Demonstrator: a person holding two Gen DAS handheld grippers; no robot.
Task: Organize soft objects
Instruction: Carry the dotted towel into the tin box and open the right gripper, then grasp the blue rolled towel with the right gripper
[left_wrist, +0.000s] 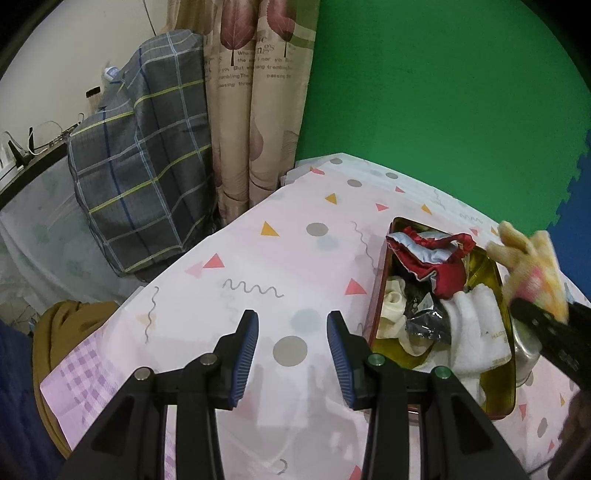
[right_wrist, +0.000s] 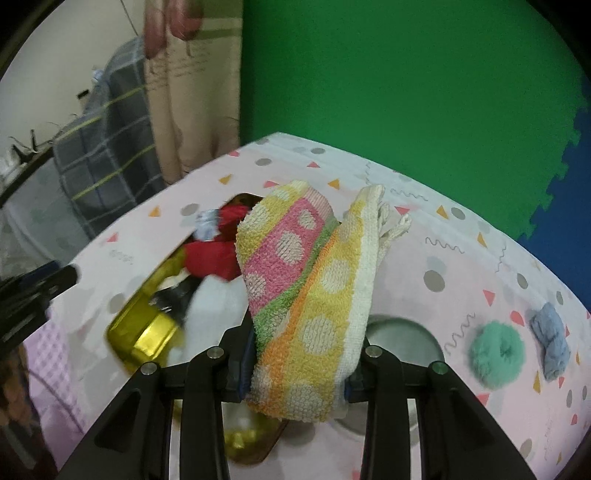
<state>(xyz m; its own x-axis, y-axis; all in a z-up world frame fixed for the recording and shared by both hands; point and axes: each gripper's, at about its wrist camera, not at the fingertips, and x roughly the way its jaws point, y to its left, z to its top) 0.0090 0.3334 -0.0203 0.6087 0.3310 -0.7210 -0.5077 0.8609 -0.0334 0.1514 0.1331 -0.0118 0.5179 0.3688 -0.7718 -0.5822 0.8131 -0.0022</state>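
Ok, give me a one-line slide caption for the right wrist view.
Right gripper holds a dotted terry cloth above the gold tin of soft items; teal pom-pom remains on the tablecloth.

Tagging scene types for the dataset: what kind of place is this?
Most likely a room in a home, perhaps a bedroom with a makeshift work table. Cues: a leaf-print curtain, a plaid cloth draped over furniture, and a patterned pink sheet covering the table, with foam mats on the wall.

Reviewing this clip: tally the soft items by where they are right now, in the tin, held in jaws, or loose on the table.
In the gold tin: at least 4 (red cloth, white towel, cream cloth, dark item)
Held by right gripper: 1 (polka-dot towel)
Loose on table: 2 (green pompom, blue cloth)
Total: 7
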